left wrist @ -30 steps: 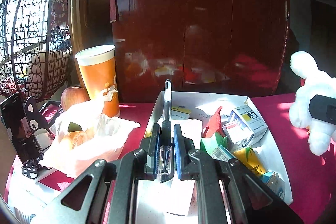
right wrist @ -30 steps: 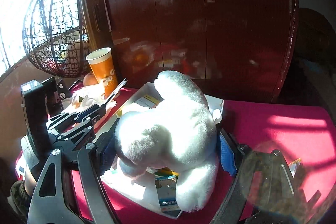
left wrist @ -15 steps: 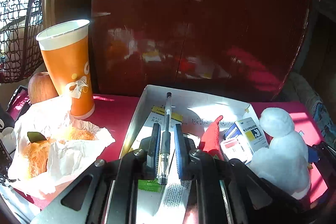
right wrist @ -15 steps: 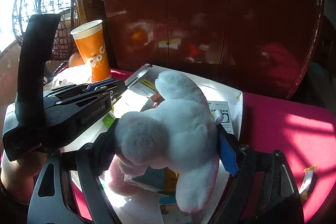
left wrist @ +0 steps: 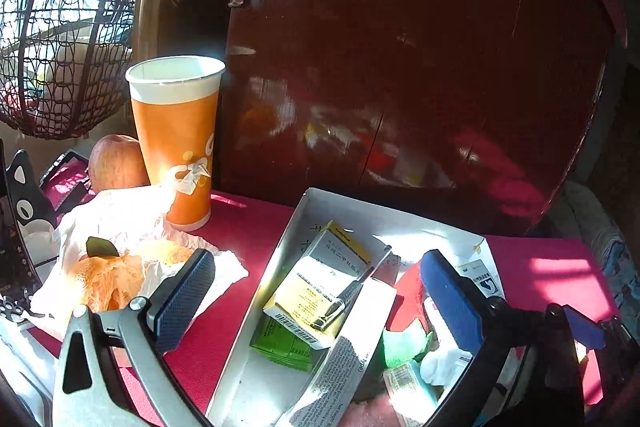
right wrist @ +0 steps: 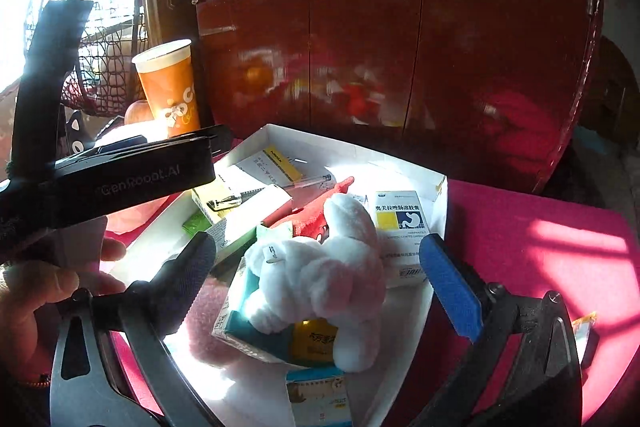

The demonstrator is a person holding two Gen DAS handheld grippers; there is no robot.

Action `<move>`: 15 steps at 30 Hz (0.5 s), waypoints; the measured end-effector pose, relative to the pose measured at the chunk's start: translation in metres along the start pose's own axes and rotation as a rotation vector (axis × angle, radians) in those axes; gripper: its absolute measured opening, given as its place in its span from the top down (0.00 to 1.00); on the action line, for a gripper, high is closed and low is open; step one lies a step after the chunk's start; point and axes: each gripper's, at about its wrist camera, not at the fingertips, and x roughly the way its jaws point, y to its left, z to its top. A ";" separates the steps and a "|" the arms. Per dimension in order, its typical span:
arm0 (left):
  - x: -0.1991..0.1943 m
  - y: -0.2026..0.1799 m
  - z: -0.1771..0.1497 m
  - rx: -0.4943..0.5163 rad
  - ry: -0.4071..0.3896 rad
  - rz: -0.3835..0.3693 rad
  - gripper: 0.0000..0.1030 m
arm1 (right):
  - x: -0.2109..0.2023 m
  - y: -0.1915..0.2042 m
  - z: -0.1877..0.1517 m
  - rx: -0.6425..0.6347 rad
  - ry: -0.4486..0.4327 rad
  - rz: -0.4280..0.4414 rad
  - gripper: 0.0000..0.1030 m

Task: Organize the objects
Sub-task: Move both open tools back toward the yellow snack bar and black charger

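My left gripper [left wrist: 318,299] hangs over the white cardboard box [left wrist: 400,227], its jaws opening wide. Between and below its fingers a clear pen [left wrist: 354,285] lies loose across yellow and white medicine boxes [left wrist: 316,279]. In the right wrist view my right gripper [right wrist: 318,281] is also opening over the same box [right wrist: 440,187]. A white plush toy [right wrist: 336,275] rests there on medicine cartons, between the blue pads and touching neither. The pen [right wrist: 308,183] shows farther back. The left gripper's black body [right wrist: 152,175] crosses the left side.
An orange paper cup [left wrist: 176,139], an apple [left wrist: 114,163] and bread on white paper [left wrist: 112,279] stand left of the box on the red tablecloth [left wrist: 248,227]. A dark wooden cabinet [left wrist: 400,67] rises behind. A hand [right wrist: 32,291] holds the left gripper. A small packet [right wrist: 584,327] lies at right.
The left gripper let go of the pen, which now lies in the box. The right gripper lowered the plush toy into the box and released it. Both sets of jaws spread wide.
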 end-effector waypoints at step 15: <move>-0.077 0.020 -0.028 -0.172 -0.119 -0.027 0.00 | -0.044 -0.035 -0.038 0.167 -0.045 -0.011 0.00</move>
